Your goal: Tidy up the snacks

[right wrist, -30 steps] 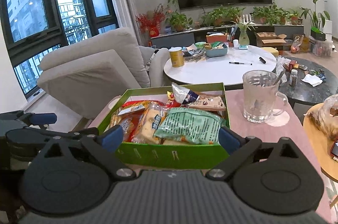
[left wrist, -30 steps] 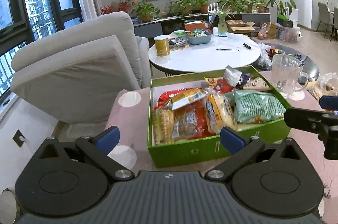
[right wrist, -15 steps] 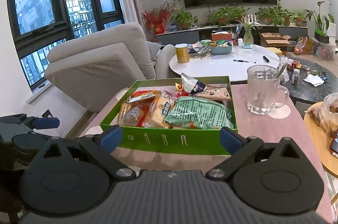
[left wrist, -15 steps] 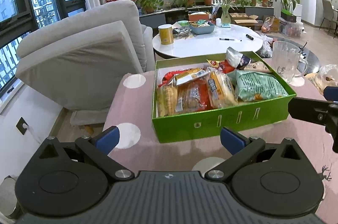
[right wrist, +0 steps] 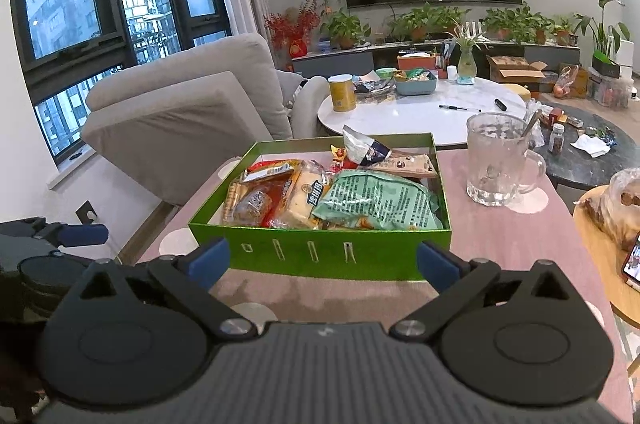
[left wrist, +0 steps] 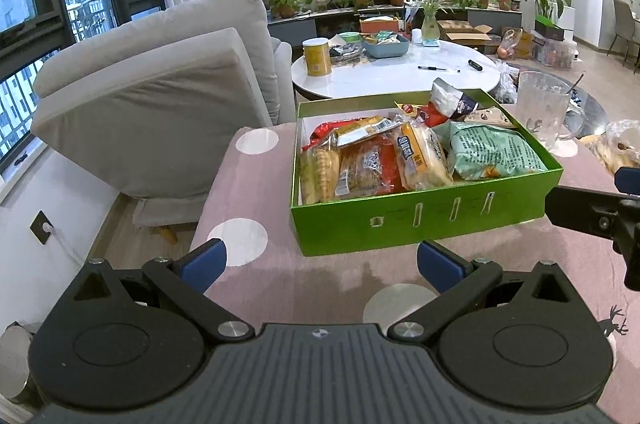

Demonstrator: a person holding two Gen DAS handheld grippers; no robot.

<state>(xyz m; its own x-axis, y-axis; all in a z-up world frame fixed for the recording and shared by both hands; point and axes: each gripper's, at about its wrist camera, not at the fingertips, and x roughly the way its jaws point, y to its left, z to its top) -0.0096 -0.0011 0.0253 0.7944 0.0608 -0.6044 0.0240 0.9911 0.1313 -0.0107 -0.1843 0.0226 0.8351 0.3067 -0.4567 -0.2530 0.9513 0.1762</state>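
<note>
A green box [left wrist: 424, 220] full of wrapped snacks stands on the pink dotted tablecloth [left wrist: 256, 180]; it also shows in the right wrist view [right wrist: 320, 252]. Inside lie a pale green bag [left wrist: 492, 152], yellow bread packs [left wrist: 420, 156] and red wrappers. My left gripper [left wrist: 320, 262] is open and empty, short of the box's near wall. My right gripper [right wrist: 323, 260] is open and empty, close to the box's front wall. The right gripper shows at the right edge of the left wrist view [left wrist: 592, 216].
A glass mug [right wrist: 500, 160] with a spoon stands right of the box. A grey armchair [left wrist: 160, 104] is to the left. A white round table [right wrist: 420, 116] with a yellow can lies behind. A wooden side table [right wrist: 604, 252] with a bagged item is at right.
Both grippers have drawn back from the box and risen a little, so the box looks farther off and more tablecloth shows in front. Both stay open and empty.
</note>
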